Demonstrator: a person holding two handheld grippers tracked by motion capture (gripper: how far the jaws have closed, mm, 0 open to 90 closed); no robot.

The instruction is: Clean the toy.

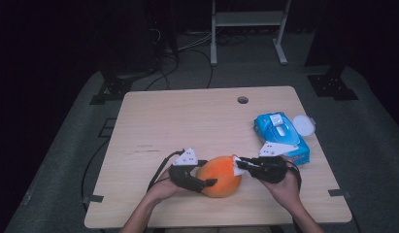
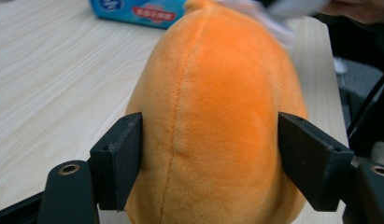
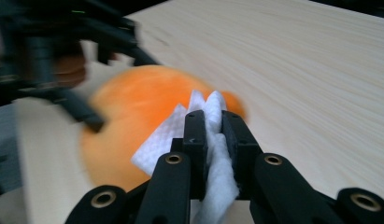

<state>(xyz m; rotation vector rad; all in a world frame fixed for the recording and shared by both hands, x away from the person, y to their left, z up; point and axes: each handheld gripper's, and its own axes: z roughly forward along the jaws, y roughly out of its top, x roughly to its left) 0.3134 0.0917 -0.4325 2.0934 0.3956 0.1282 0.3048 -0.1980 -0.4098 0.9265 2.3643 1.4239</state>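
Now orange plush (image 2: 213, 116) between left jaws, wipe (image 3: 213, 140) pinched right.

The only print I can find sits on the blue pack of wipes (image 2: 138, 11) at the top edge of the left gripper view, where a red panel carries white characters and a round blue logo stands to its left, but both are too small and blurred to read. In the high view the same pack lies at the right of the table (image 1: 187, 121), and its top shows a white label patch with no legible letters. Some faint dark marks on the tabletop, left of centre in that view, cannot be read either.
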